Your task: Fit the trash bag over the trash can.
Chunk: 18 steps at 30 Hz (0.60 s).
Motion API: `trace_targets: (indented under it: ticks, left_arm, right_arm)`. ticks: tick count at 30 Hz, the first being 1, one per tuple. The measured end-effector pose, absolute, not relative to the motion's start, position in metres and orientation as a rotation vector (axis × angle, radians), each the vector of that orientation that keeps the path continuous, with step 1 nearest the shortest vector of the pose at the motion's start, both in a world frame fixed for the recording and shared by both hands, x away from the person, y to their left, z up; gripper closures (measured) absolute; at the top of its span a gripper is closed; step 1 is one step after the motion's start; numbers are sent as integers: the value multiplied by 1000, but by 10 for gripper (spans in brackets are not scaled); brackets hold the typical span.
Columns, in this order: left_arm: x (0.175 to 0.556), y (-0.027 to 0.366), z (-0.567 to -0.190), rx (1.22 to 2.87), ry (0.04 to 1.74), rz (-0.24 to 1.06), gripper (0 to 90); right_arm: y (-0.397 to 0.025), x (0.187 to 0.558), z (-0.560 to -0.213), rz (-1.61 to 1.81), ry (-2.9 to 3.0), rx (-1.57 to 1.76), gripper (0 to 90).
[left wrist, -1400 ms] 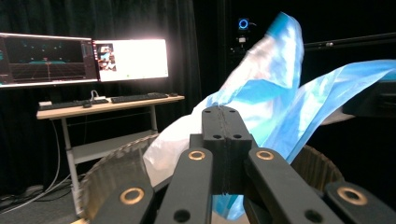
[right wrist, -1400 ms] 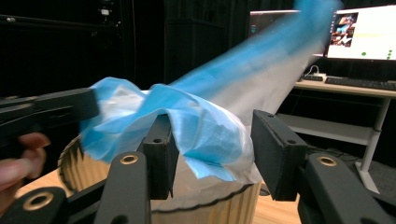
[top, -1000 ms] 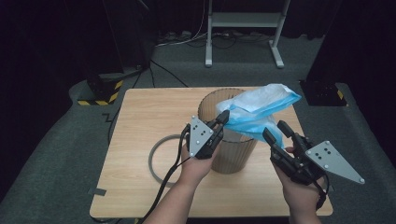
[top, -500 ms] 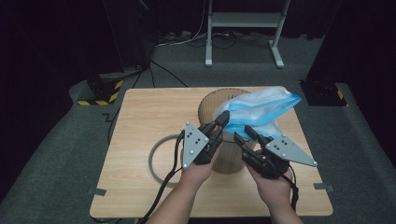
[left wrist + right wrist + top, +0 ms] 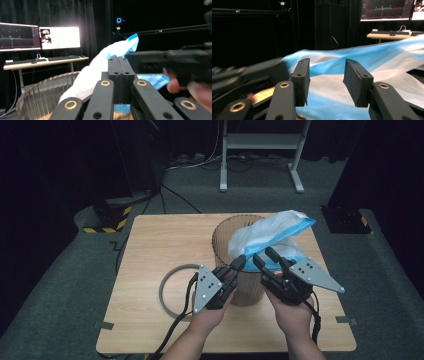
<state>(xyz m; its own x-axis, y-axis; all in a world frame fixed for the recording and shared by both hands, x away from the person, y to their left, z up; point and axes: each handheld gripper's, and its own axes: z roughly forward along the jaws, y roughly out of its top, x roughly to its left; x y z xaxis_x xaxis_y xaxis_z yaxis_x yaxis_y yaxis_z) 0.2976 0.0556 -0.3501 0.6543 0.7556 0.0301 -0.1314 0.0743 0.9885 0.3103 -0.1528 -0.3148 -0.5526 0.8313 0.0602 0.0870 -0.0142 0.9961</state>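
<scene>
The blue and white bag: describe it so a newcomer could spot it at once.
On the wooden table stands a tall ribbed see-through bin. The blue and white bag spills from its top toward the right, with the left tongs shut on its near edge. It is the one soft, crumpled thing there.

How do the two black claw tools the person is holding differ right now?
The left gripper has its jaws pressed together, apparently pinching the blue and white plastic bag, while the right gripper has its jaws spread apart with the bag lying just beyond them. In the high view, the left gripper meets the bag at the basket rim; the right gripper sits beside it. Both are black and hand-held.
</scene>
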Motion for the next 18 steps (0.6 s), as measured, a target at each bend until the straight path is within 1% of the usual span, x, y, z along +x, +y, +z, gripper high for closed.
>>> trace_targets:
  ticks: [4, 11, 12, 13, 14, 15, 16, 18]
  left_arm:
    - [294, 59, -356, 1348, 588, 721, 900]
    - [289, 58, -357, 1352, 559, 716, 900]
    - [288, 58, -357, 1354, 555, 718, 900]
    - [286, 58, -358, 1352, 551, 719, 900]
    - [285, 59, -358, 1351, 549, 722, 900]
    - [285, 60, -358, 1349, 550, 727, 900]
    - [284, 61, -358, 1348, 553, 731, 900]
    - [286, 66, -357, 1342, 565, 740, 900]
  right_arm:
    - [-153, 317, -316, 1632, 1681, 993, 566]
    - [-139, 319, -322, 1628, 1745, 979, 563]
    - [-137, 320, -322, 1625, 1751, 979, 600]
    - [-137, 320, -322, 1628, 1758, 977, 671]
    - [-136, 319, -323, 1620, 1752, 969, 771]
    - [-136, 319, -323, 1610, 1747, 958, 851]
    - [-136, 318, -322, 1605, 1747, 950, 897]
    - [-138, 318, -322, 1587, 1742, 946, 899]
